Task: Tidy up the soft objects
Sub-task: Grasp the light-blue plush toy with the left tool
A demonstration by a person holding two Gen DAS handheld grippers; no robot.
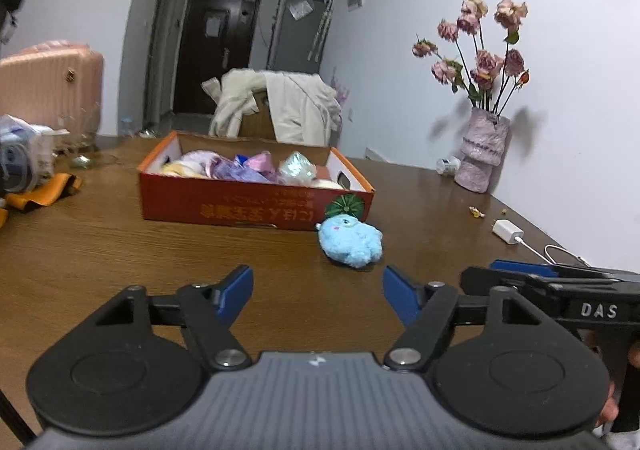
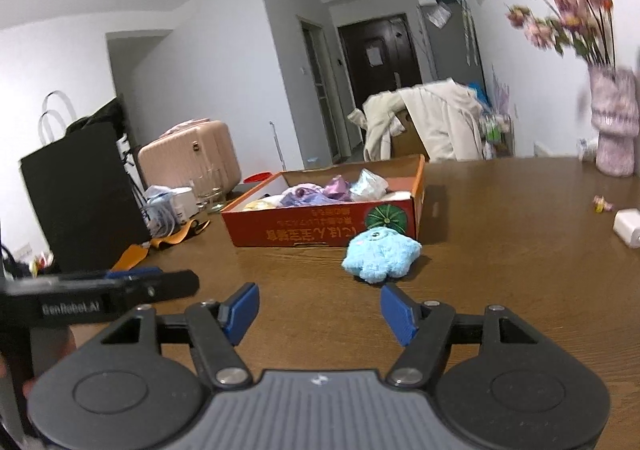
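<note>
A light blue plush toy (image 1: 351,242) lies on the brown table against the front right corner of a red cardboard box (image 1: 248,205). The box holds several soft items in purple, pink, yellow and white (image 1: 240,165). My left gripper (image 1: 318,296) is open and empty, a short way in front of the plush. My right gripper (image 2: 319,312) is open and empty, just in front of the same plush (image 2: 380,254). The box (image 2: 320,228) stands behind it. Each gripper shows at the edge of the other's view.
A pink vase of dried roses (image 1: 482,153) stands at the right by the wall. A white charger and cable (image 1: 508,232) lie near it. At the left are a plastic bag (image 1: 24,153), an orange strap (image 1: 44,189), a black bag (image 2: 80,185) and a pink suitcase (image 2: 192,157).
</note>
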